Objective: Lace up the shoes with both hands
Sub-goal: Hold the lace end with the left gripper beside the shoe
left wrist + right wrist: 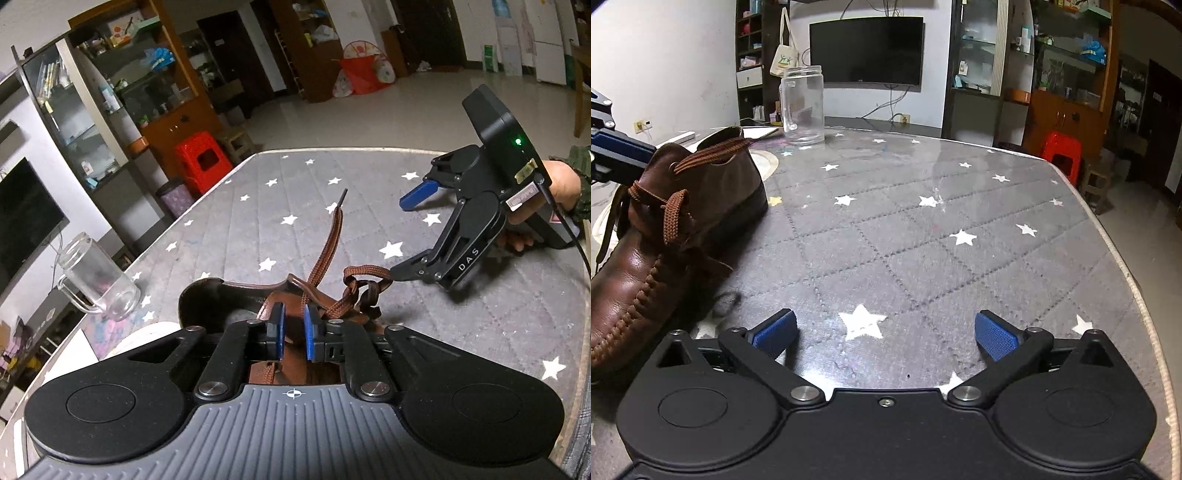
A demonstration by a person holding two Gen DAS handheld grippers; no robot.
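- A brown leather shoe lies on its sole on a grey, star-patterned table.
- Its brown lace is loosely tangled over the tongue, one end trailing onto the table beyond the shoe.
- The left gripper hovers over the shoe's tongue, jaws slightly apart, gripping nothing.
- The right gripper sits beside the shoe, jaws wide apart, empty.
- A glass mug stands behind the shoe.

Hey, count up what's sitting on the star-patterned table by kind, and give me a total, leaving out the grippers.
Brown leather shoe with its brown flat lace: 1
Clear glass handled jar: 1
White flat items at the table's far edge, too unclear to identify: not counted
Total: 2
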